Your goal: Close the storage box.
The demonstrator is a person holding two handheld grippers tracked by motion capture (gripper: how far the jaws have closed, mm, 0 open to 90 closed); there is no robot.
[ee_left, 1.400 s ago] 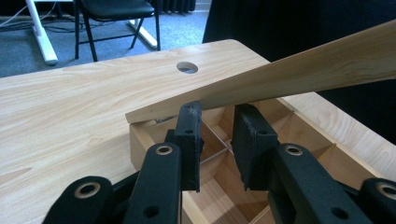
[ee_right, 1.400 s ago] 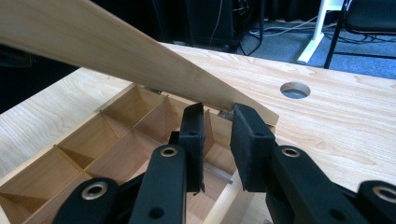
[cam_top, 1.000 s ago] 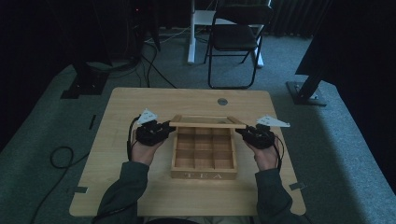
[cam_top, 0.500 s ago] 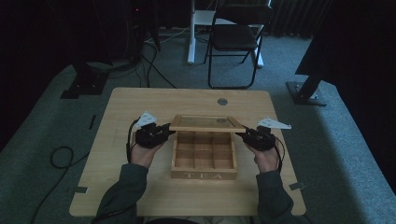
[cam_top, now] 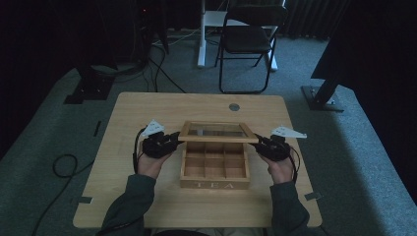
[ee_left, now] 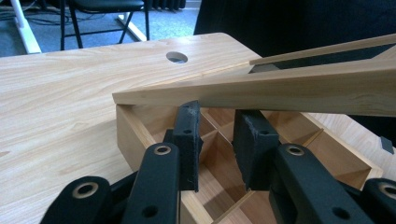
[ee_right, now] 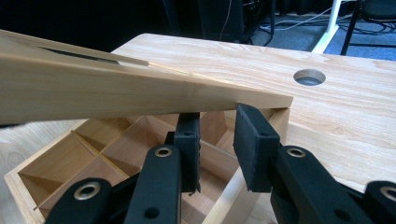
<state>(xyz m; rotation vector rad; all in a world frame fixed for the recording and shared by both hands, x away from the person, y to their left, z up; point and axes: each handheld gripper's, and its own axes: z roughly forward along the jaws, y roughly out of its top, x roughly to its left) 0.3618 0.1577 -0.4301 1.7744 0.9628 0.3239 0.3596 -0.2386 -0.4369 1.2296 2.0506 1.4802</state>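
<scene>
— Tipping, isn't it? What has the lid (cam_top: 219,139) done in the last second?

— A second ago it showed from the high view as a thin strip over the far side of the tea box (cam_top: 215,184). Now more of its glazed face shows, and its free edge covers more of the far compartments. I read that as the lid coming down towards closing, though I can't rule out the opposite swing.

— And the hands?

— They have barely shifted. The left gripper (ee_left: 217,114) sits at the box's left side with its jaws a narrow gap apart and nothing between them. Its tips are up under the lid's side rail. The right gripper (ee_right: 217,112) mirrors it on the right: a small gap, empty, tips under the rail near the lid's corner. Neither pinches the lid, which seems to rest on them.

— Where does the box stand?

— It stands around the middle of the desk (cam_top: 147,105), nearer the near edge, with the lid joined along its far side. All the compartments I can see are empty.

— Is anything in the way?

— Mainly the jaws themselves, I'd say. If the lid goes fully down they are caught between rail and rim, so they would need to slide out sideways first. Otherwise the cable hole (cam_top: 234,106) lies well apart near the far edge. A folding chair (cam_top: 246,39) stands beyond the desk, and a loose cable (cam_top: 61,164) lies on the floor at the left.
</scene>
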